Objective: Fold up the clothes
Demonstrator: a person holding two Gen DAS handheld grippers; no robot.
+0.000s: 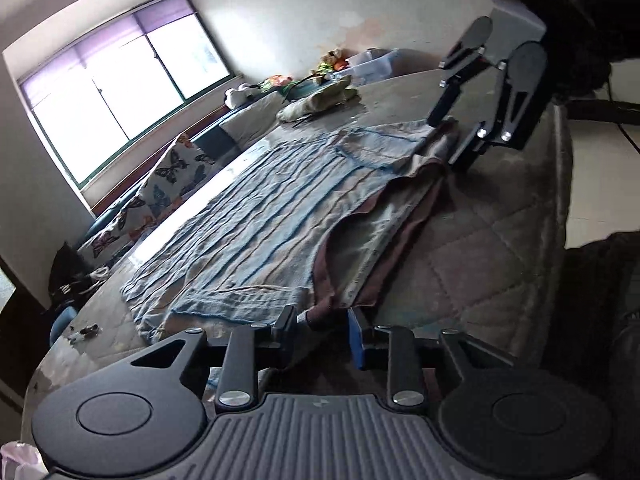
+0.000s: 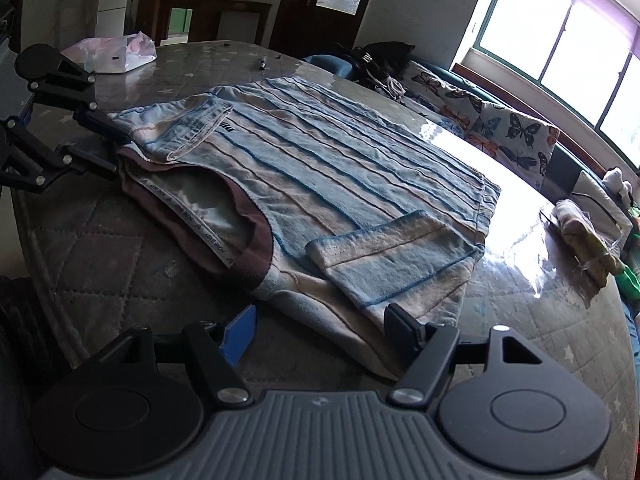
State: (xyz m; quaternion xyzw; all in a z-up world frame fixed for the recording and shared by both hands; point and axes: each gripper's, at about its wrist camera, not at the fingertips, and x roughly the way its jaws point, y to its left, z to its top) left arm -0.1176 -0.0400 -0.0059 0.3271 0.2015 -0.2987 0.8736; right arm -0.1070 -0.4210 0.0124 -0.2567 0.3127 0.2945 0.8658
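Observation:
A blue and beige striped sweater [image 1: 280,216] with a mauve collar lies flat on the round table, both sleeves folded in over its body; it also shows in the right wrist view [image 2: 340,168]. My left gripper [image 1: 322,326] is open, its fingers on either side of the shoulder edge by the collar. My right gripper [image 2: 320,326] is open, its fingers straddling the other shoulder edge of the sweater. Each gripper appears in the other's view: the right one [image 1: 450,142] at the far shoulder, the left one [image 2: 98,146] at the far shoulder.
The table [image 2: 120,240] has a quilted cover under glossy plastic. A white plastic bag [image 2: 116,54] and a small marker [image 2: 263,65] lie at its far side. Folded clothes [image 1: 320,102] sit at one end. A butterfly-print sofa [image 2: 500,132] runs under the window.

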